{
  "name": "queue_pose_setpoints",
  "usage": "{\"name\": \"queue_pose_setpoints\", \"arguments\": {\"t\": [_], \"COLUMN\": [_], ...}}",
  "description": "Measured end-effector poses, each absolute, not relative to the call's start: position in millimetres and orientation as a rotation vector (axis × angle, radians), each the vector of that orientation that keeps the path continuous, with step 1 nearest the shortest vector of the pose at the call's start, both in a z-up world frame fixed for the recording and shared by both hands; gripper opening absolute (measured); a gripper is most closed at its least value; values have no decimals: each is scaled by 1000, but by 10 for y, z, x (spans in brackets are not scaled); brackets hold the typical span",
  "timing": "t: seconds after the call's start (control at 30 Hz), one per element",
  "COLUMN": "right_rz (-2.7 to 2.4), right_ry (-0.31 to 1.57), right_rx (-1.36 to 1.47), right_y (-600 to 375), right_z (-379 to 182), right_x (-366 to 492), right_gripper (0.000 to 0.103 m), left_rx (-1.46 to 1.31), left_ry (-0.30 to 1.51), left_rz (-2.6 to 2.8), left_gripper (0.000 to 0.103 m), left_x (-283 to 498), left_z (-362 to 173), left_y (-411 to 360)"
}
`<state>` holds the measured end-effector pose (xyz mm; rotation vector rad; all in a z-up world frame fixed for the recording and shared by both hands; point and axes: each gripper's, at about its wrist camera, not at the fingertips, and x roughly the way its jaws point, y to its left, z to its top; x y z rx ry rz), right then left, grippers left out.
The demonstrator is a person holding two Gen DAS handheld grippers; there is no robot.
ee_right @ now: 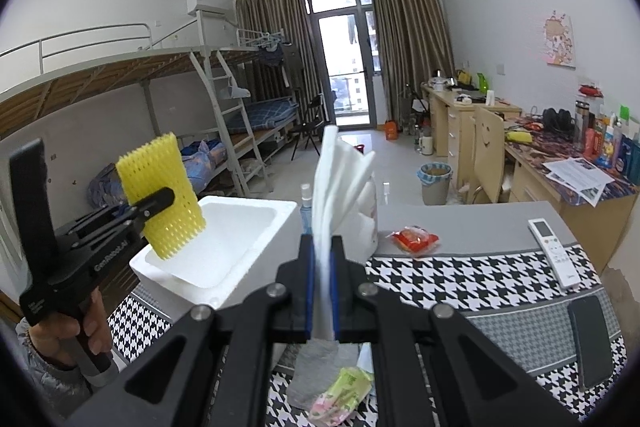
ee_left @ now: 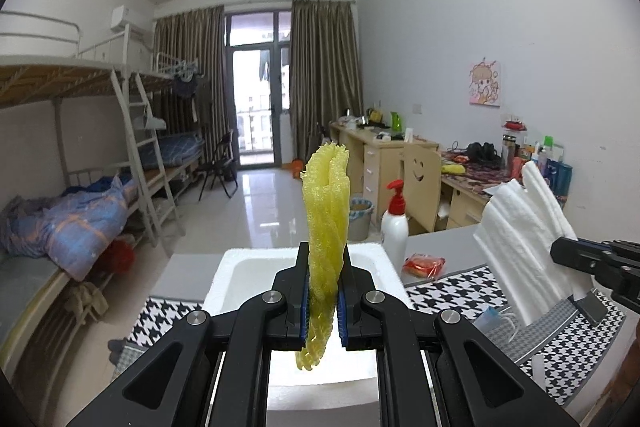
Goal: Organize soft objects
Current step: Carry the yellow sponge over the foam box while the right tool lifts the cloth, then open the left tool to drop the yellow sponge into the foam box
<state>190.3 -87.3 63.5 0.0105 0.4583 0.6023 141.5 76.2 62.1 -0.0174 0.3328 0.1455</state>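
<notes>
Between the left claw's (ee_left: 323, 301) clenched jaws stands a yellow foam net (ee_left: 326, 227), squeezed flat and upright, one end poking up past the fingertips, the other dangling below. Just beyond and beneath that claw sits the white foam box (ee_left: 224, 279), and no soft item shows inside it, though part of its floor is hidden. The right claw (ee_right: 322, 291) grasps a sheaf of white foam sheets (ee_right: 340, 179), which fan out above its tips. So I judge the task to be at an early-to-middle stage: two items are lifted, none visibly stowed. Below the right claw, a grey cloth (ee_right: 316, 367) and a green packet (ee_right: 344, 391) lie on the checked mat (ee_right: 460, 279), seemingly left to sort. Both claws tilt slightly downward, side by side, the left over the box's near edge, the right beside the box over the mat.
</notes>
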Motion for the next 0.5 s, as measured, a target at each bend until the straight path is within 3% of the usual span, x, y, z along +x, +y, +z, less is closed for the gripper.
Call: {"name": "queue_pose_setpoints", "arguments": {"t": [0.5], "right_rz": [619], "right_ry": [467], "right_rx": [-9], "right_y": [-762], "right_z": [637], "right_x": [1922], "right_gripper": [9], "left_rx": [-63], "left_ry": [464], "left_rz": [134], "left_gripper": [11], "left_x": [1641], "left_z": [417], "left_y": [944]}}
